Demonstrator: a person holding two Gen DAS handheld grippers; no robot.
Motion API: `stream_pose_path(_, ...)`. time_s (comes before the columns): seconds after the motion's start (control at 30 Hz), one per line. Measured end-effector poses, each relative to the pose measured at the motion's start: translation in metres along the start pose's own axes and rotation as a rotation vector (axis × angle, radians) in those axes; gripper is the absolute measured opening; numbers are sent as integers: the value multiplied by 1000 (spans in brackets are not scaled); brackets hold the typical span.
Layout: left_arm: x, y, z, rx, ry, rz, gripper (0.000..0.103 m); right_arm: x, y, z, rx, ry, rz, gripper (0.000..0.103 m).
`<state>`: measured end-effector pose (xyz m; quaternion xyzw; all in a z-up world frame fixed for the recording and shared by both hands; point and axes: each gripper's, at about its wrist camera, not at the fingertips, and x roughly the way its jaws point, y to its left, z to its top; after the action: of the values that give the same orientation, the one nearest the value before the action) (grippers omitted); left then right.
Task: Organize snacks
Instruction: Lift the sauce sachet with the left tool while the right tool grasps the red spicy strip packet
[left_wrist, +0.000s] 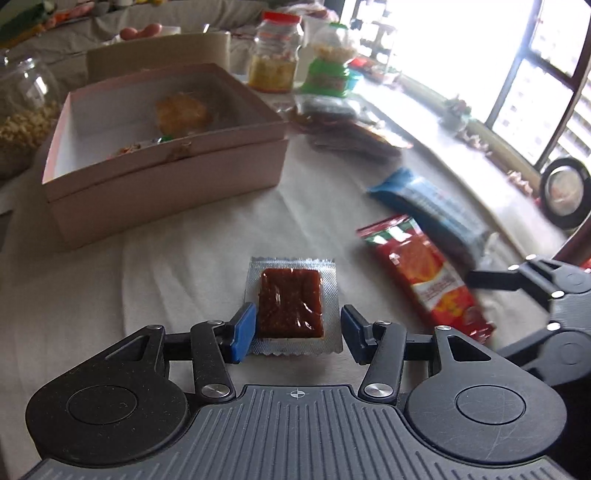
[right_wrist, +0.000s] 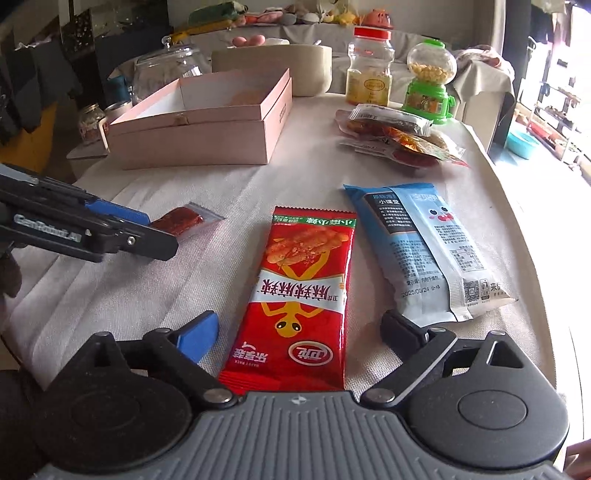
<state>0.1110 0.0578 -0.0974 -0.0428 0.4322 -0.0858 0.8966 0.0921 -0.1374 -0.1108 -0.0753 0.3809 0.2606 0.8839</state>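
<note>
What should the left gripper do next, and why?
Probably close the left gripper on the small sachet: its open pads already flank it on the cloth, untouched, and the pink box stands open beyond.

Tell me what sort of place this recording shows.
Most likely a home living or dining room: a cloth-covered table with snack packets beside a pink box, a sofa with soft toys behind it, and a big window alongside.
</note>
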Motion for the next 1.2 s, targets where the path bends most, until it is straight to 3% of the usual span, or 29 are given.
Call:
stream_pose_path(0.13,2,-6,3,40,13,4,56,-1,-1,-3,1,-11,7,97)
stream_pose_path(0.4,-5,-16,7,54,37,-135,55,-1,-1,-5,0,-29,18,99)
stream_pose_path(0.53,-15,-27,9,102,-24,-66,55,0,0,-6,-5,-33,18,101)
stream_pose_path(0.7,3,-39,8,158,17,6,55,-1,2,-8,-11,-38,16,102)
stream_pose_path(1.2,11,-36,3,145,13,18,52,-7,-1,-9,-25,-26,44,102)
